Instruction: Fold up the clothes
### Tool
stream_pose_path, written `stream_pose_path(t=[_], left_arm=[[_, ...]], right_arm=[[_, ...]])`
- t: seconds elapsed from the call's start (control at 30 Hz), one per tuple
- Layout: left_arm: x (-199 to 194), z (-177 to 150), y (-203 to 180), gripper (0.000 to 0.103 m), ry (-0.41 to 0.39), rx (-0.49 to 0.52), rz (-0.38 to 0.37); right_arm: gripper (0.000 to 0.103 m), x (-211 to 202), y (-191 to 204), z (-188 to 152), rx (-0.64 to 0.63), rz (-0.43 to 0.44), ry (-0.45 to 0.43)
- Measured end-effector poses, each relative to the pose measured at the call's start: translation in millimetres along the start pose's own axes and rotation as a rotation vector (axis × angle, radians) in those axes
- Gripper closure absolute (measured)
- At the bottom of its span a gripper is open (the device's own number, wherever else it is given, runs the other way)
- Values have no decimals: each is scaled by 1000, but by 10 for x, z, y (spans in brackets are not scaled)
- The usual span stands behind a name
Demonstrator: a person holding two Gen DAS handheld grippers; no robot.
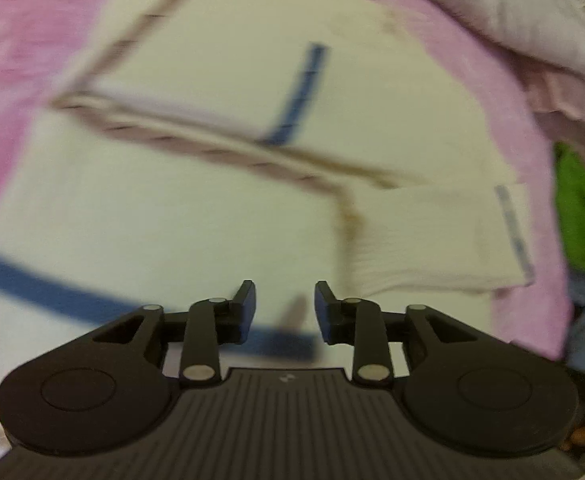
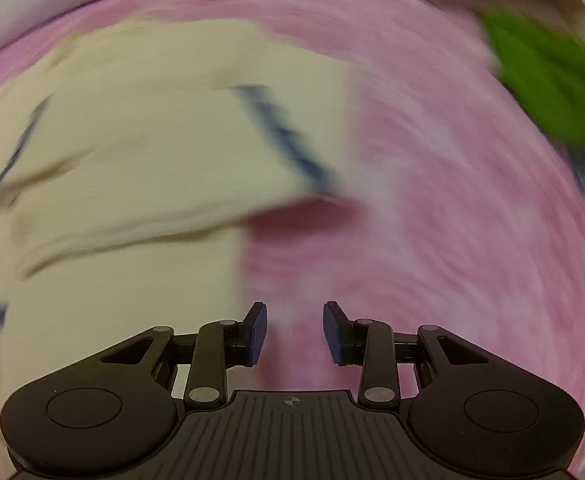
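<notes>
Cream garment (image 1: 172, 208) flat on pink sheet (image 1: 472, 80), orientation unclear; both grippers (image 1: 285, 312) (image 2: 295, 334) part-open, empty.

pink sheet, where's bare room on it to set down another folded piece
Bare pink sheet lies right of the cream garment, up to the green cloth, under the right gripper. In the left wrist view the pale heap and green cloth crowd the right edge.

1. Left gripper (image 1: 285, 312) points down over a cream garment (image 1: 152, 216), jaws apart, nothing between them.
2. Garment, blue stripes (image 1: 298, 98), lies folded on pink cloth (image 1: 488, 92).
3. Green fabric (image 1: 584, 216) at the right edge.
</notes>
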State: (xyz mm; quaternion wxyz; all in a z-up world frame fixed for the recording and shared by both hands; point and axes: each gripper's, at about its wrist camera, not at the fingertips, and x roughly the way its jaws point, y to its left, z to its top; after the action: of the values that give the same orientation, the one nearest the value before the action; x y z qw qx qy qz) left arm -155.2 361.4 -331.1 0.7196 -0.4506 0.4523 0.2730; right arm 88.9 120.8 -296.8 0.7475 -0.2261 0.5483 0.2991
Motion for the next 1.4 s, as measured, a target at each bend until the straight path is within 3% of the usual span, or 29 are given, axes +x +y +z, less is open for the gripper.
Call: stream_pose_path(t=[0.1,0.23,0.27,0.3,0.37,0.5,0.63,0.7,0.8,0.9,1.07,1.17,1.27,1.4], left_arm=[[230,96,-103,63,-3,-46,-77],[473,159,-175,61,3,-63,-75],[470,165,-201,72,-13,-57,-89],[460,184,-232,101,-19,-39,-109],[416,256,-300,101,-27,-3,-154],[-38,505,-373,101,-168,104,-184],[-650,886,-235,101,-362,261,-76],[-801,1062,-76,101,-402,305,-11],[-688,1221,232,101,-370,315,95],[-466,1216,392,101,-327,307,151],[-438,1130,551,101,-338,290,175],[-365,1135,684,100,-280,282,189],[-133,1142,764,94,-198,331,266],[-265,1165,783,92,-237,259,280]], right_arm=[[67,-2,-335,64,168,7,13],[67,-16,-522,92,261,12,11],[67,-15,-534,82,267,10,9],[67,-15,-546,72,274,8,8],[67,20,-523,72,277,10,8],[67,72,-449,92,278,18,2],[67,84,-337,248,250,23,-39],[67,106,-268,339,233,28,-51],[67,181,-125,456,224,51,-56],[67,258,33,557,213,75,-58],[67,340,294,595,161,85,-52],[67,374,345,613,151,86,-56],[67,364,383,662,141,84,-85],[67,275,496,826,81,125,-184]])
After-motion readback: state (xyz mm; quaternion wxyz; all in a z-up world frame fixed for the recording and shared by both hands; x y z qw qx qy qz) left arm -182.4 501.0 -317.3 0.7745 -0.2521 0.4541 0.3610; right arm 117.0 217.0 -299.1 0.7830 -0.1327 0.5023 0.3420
